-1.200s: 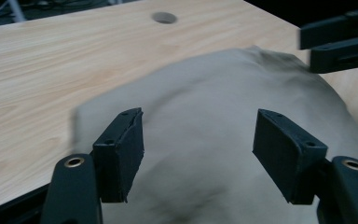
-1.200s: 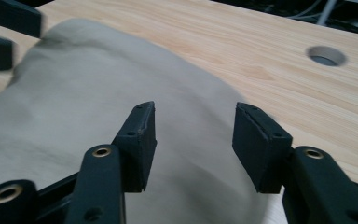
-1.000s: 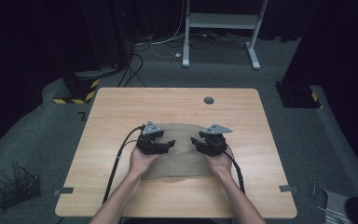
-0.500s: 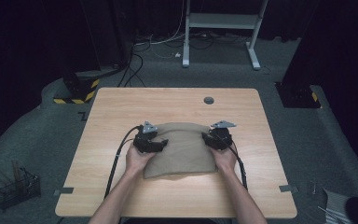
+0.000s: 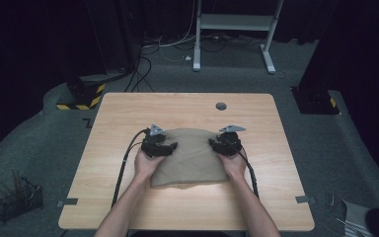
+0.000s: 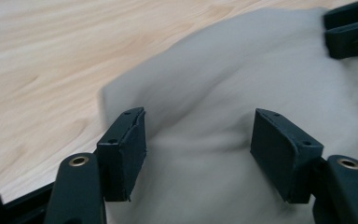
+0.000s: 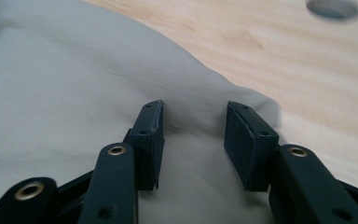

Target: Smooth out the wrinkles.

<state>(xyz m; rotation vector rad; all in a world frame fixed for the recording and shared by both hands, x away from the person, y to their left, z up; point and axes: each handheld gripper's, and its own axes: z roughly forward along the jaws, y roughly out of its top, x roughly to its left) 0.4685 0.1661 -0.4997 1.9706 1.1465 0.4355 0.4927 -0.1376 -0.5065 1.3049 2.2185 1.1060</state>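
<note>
While both grippers, left gripper [image 5: 170, 146] and right gripper [image 5: 213, 143], straddle the cloth [image 5: 192, 158] with jaws apart, folding remains unfinished

Cloth [image 5: 191, 157]: soft woven fabric, beige, matt, lightly rumpled between and ahead of both jaw sets. Table [image 5: 128, 113]: light wood-grain top, smooth, faint satin sheen beyond the cloth. Left gripper [image 6: 198, 140] and right gripper [image 7: 193, 140]: matt black plastic jaws, rubbery pads, brass-coloured rivets at the links.
</note>
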